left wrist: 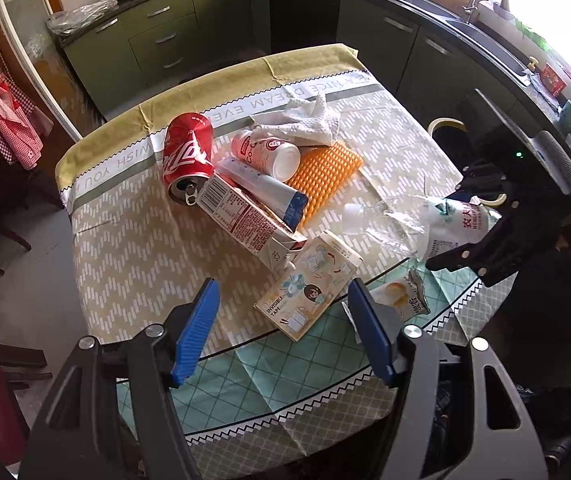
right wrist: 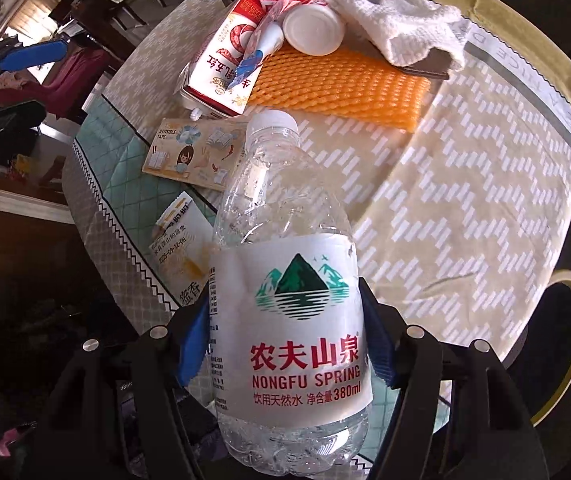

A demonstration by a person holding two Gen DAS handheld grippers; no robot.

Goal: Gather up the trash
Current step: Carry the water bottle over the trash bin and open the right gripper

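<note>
My right gripper [right wrist: 285, 344] is shut on an empty clear water bottle [right wrist: 285, 280] and holds it above the table's near right edge; the bottle also shows in the left wrist view [left wrist: 417, 220]. My left gripper [left wrist: 281, 324] is open and empty above the table's front edge. Ahead of it lie a tape package [left wrist: 309, 284], a milk carton [left wrist: 245, 216], a red cola can [left wrist: 187, 156], a small white bottle [left wrist: 269, 152], a blue-white tube [left wrist: 265, 188], an orange foam net [left wrist: 325, 172], a white paper towel [left wrist: 305, 120] and a snack wrapper [left wrist: 399, 296].
The round table [left wrist: 133, 240] has a patterned cloth. A bin with a yellow rim [right wrist: 565, 344] stands beside the table on the right. Dark kitchen cabinets [left wrist: 165, 36] and a sink counter [left wrist: 465, 20] lie beyond. Chairs [left wrist: 1, 240] stand at the left.
</note>
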